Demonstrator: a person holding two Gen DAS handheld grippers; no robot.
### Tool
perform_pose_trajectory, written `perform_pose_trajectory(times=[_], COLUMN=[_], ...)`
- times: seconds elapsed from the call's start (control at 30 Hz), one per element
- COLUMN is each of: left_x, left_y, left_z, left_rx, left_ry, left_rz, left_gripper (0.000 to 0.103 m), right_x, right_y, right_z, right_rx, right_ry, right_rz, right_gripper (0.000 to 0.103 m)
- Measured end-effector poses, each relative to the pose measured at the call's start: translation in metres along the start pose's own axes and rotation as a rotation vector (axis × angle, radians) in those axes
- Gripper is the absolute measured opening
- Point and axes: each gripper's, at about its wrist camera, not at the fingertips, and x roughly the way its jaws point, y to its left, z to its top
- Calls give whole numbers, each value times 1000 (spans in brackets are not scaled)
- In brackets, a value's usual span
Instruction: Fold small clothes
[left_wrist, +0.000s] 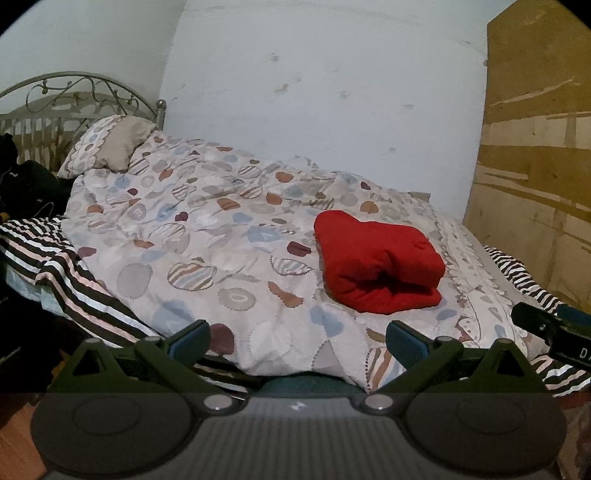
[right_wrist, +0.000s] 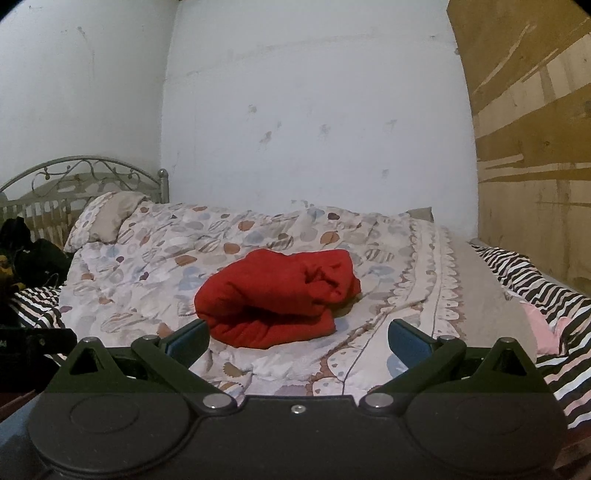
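Nearest each camera, one dark two-finger left gripper (left_wrist: 297, 341) and one matching right gripper (right_wrist: 297, 339) hang low at the bed's near edge, each with its two blue-padded fingers spread wide and nothing between them. Neither touches any cloth. From the left wrist view, the right gripper's black body juts in at the right edge, level with the left one.

Beyond the fingertips lies one pale quilted duvet printed with blue, brown and striped hearts (left_wrist: 207, 236), covering most of the bed. One folded red fleece garment (right_wrist: 275, 297) rests on top of it, a thick bundle with its rolled edge facing the grippers; it sits just ahead of the right gripper and forward-right of the left, apart from both.

One black, white and pink striped sheet (left_wrist: 62, 258) shows under the duvet on both sides. One pink cloth (right_wrist: 543, 328) lies on the stripes at right. Farther back sit one patterned pillow (left_wrist: 107, 146), one heap of dark clothing (left_wrist: 29, 184), one scrolled metal headboard (right_wrist: 85, 175) and one brown board wall panel (right_wrist: 535, 110).
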Motion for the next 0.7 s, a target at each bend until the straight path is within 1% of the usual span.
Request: perform_pose_trajectory(times=[0.7], left_x=[-1], left_y=[1], left_z=[-1], left_rx=[-4], left_ry=[2], left_rz=[5], left_gripper=[103], right_x=[-1], right_y=[2], right_z=[-1], right_rx=[6], right_ry=[6], right_rz=[5], right_gripper=[103])
